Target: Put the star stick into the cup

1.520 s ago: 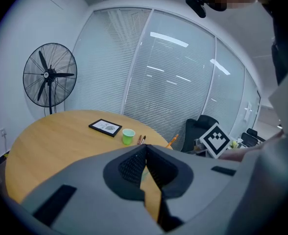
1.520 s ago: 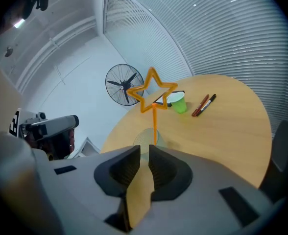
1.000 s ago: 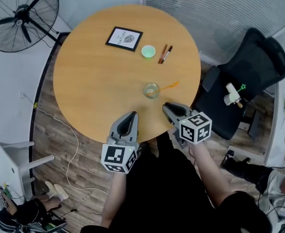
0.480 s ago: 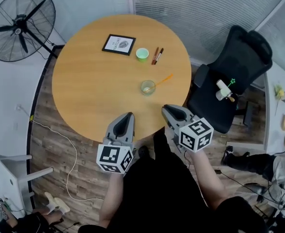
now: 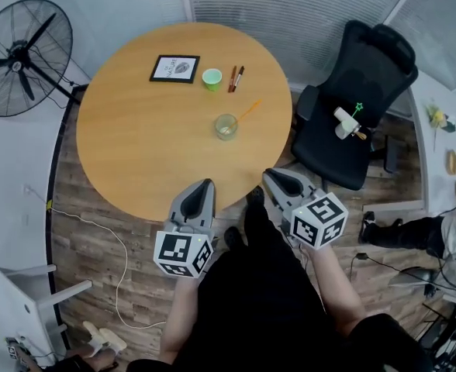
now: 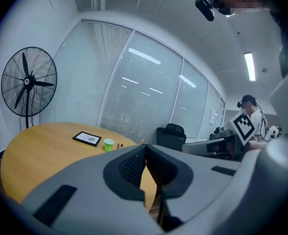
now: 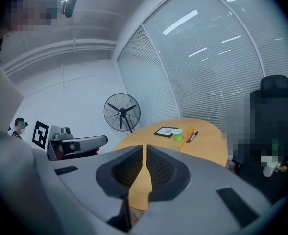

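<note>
A clear cup (image 5: 226,126) stands on the round wooden table (image 5: 135,146), right of its middle. An orange stick (image 5: 248,111) leans out of it toward the far right; its top (image 7: 190,129) shows in the right gripper view. A second stick with a green star (image 5: 359,107) pokes from a white holder (image 5: 344,122) on the black chair (image 5: 352,76). My left gripper (image 5: 205,186) and right gripper (image 5: 274,177) hang just off the table's near edge, both shut and empty. In each gripper's own view the jaws meet, left gripper (image 6: 145,148) and right gripper (image 7: 145,148).
At the table's far side lie a framed picture (image 5: 174,68), a small green cup (image 5: 212,78) and two markers (image 5: 235,78). A standing fan (image 5: 19,49) is at the left. Cables (image 5: 96,215) run across the wood floor.
Both grippers have drawn back from over the table's near edge to just off it, still shut. The head view has shifted, so the table sits further left and away.
</note>
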